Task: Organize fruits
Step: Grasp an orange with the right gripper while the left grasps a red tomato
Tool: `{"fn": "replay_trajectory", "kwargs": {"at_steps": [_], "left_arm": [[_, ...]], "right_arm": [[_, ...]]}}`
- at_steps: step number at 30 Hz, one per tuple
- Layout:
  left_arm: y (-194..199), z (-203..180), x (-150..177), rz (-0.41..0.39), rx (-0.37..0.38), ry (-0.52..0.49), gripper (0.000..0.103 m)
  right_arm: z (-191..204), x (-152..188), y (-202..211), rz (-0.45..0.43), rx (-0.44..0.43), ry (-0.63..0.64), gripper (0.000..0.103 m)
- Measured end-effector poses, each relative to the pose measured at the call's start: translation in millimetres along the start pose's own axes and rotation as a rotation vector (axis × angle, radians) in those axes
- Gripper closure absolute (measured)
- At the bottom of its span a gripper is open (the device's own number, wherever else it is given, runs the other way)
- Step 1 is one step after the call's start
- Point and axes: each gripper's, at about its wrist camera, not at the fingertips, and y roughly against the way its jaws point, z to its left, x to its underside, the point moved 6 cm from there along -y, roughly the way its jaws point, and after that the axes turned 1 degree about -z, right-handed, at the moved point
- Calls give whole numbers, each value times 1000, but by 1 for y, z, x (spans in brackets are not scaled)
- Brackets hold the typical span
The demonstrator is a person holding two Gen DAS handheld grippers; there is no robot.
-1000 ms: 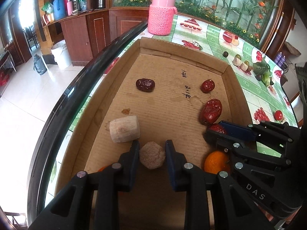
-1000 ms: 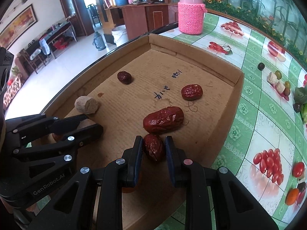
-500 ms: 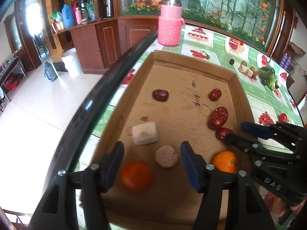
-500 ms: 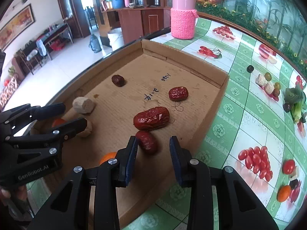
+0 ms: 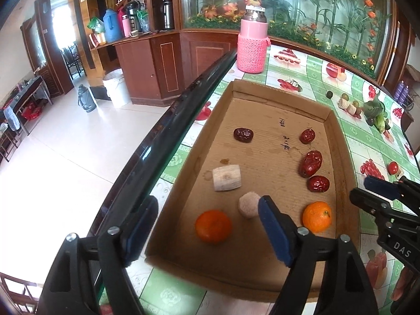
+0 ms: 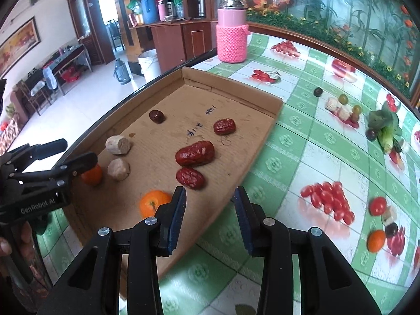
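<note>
Left wrist view: green-and-white fruit-print tablecloth [image 5: 312,71] over a glass-edged table, w/ a shallow cardboard tray [image 5: 338,141] near the edge. Beyond: white tiled floor, wooden cabinets w/ flasks, white bin [image 5: 115,86], planted glass wall at back. Pink knit-sleeved jar [image 5: 252,47] upright on the cloth past the tray's far end, apart from it. In tray: four red dates, dark one [image 5: 243,135] on the left, three down the right side; two pale chunks [image 5: 226,177] mid; orange [image 5: 213,226] near-left, second orange [image 5: 316,216] near-right. Left gripper [image 5: 207,233] wide open, jaws just been opening, nothing pinched; right finger covers part of the round pale chunk.

Right wrist view: same tray, cloth spreading right, living area w/ dark table and wall painting far left. Right gripper [image 6: 209,220] parted a little, jaws just been opening, empty, over the tray's near rim; nearest date [image 6: 190,178] lies free just ahead. Left gripper at left, blocking part of one orange.
</note>
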Motion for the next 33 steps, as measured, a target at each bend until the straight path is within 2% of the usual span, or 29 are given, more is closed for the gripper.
{"fn": "replay_trajectory", "kwargs": {"at_steps": [9, 18, 25, 33], "left_arm": [[14, -28, 1, -22, 11, -43, 14], [28, -86, 4, -24, 59, -130, 13], [36, -144, 12, -19, 105, -223, 13], [36, -194, 25, 21, 137, -293, 13]], "right_arm": [[-23, 26, 28, -2, 18, -44, 63], [-64, 62, 56, -9, 49, -122, 58], [-125, 96, 76, -12, 96, -238, 58], [-200, 112, 80, -10, 151, -342, 57]]}}
